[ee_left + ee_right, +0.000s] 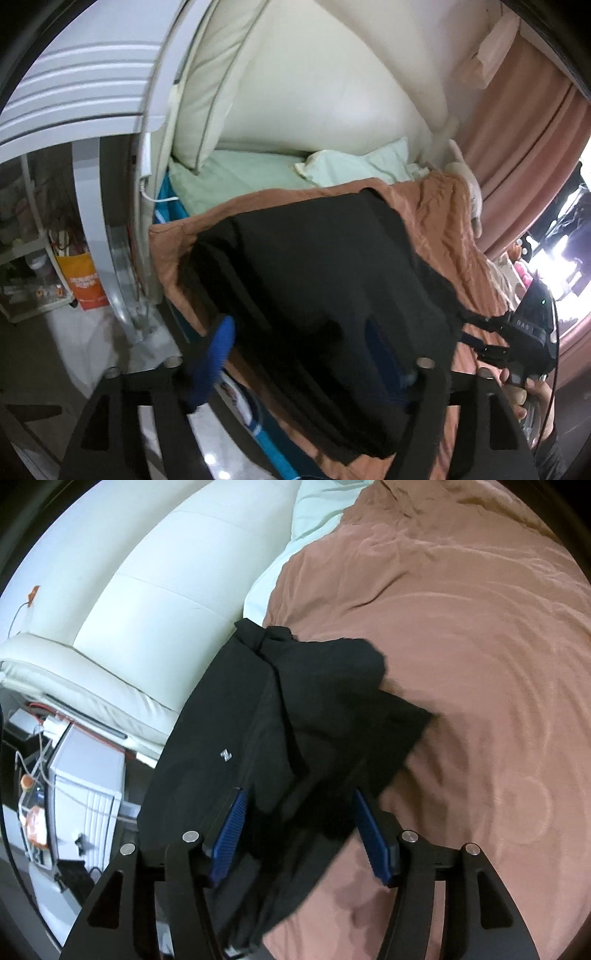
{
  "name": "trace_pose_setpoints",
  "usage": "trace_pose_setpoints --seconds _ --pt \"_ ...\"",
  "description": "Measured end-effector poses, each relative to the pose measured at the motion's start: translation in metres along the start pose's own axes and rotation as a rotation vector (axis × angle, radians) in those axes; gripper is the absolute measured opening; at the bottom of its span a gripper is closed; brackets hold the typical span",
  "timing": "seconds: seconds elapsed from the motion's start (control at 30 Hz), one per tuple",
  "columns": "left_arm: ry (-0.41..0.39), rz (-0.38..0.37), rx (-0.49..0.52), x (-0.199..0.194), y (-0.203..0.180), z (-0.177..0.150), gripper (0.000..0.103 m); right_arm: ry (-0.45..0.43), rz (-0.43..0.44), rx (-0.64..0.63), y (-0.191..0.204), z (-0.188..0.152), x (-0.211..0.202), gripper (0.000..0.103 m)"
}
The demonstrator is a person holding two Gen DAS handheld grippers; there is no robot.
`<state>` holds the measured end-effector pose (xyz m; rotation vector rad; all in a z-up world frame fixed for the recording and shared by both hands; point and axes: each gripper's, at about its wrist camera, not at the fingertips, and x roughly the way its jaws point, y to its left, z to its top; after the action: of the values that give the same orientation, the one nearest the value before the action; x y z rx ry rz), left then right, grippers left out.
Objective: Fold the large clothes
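A black garment [280,716] lies on the brown bed cover [480,664], near the edge of the bed that faces the white nightstand [88,786]. It is loosely folded, with one corner spread out over the cover and its near end hanging down over the bed's edge. A small white logo [225,755] shows on the cloth.

The right tongs [299,834] stand open over the near end of the garment. The cloth passes between the blue pads [231,830], but they do not press on it. The left tongs [306,354] are also wide open above the garment; one blue pad is clear, the other is mostly hidden behind the dark cloth, and nothing is gripped.

Beyond the garment, toward the cream headboard [314,92], a pale green pillow [354,162] rests on the sheet. Beside the cover, a pink curtain [517,155] hangs. A hand [524,391] holds the black handle of the right tool.
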<state>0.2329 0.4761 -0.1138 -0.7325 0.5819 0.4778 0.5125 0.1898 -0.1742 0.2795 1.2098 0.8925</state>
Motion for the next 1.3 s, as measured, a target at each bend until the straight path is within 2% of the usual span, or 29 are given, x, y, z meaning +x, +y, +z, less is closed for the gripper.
trace_pose_setpoints --seconds 0.13,0.27,0.33,0.47,0.53,0.6,0.8,1.1,1.3 --pt "-0.006 -0.003 0.015 -0.010 -0.020 -0.006 0.086 -0.027 0.013 0.000 -0.007 -0.009 -0.037 0.061" --pt "0.000 -0.024 0.031 -0.022 -0.045 -0.016 0.087 -0.055 -0.035 -0.055 -0.008 -0.022 -0.077 0.068" --pt "0.000 -0.027 0.045 -0.030 -0.057 -0.021 0.088 -0.079 -0.058 -0.083 -0.006 -0.031 -0.099 0.075" --pt "-0.008 -0.042 0.081 -0.048 -0.083 -0.031 0.092 -0.104 -0.071 -0.122 -0.003 -0.049 -0.140 0.082" --pt "-0.018 -0.056 0.099 -0.059 -0.096 -0.037 0.096 -0.122 -0.092 -0.159 -0.001 -0.058 -0.160 0.094" --pt "-0.029 -0.068 0.127 -0.071 -0.110 -0.045 0.101 -0.135 -0.115 -0.178 -0.002 -0.067 -0.177 0.099" --pt "-0.032 -0.100 0.200 -0.099 -0.155 -0.073 0.102 -0.185 -0.140 -0.170 -0.020 -0.096 -0.230 0.099" --pt "-0.035 -0.134 0.273 -0.133 -0.199 -0.116 0.102 -0.272 -0.178 -0.138 -0.046 -0.149 -0.309 0.099" --pt "-0.019 -0.147 0.376 -0.155 -0.234 -0.151 0.102 -0.341 -0.186 -0.106 -0.061 -0.190 -0.354 0.099"
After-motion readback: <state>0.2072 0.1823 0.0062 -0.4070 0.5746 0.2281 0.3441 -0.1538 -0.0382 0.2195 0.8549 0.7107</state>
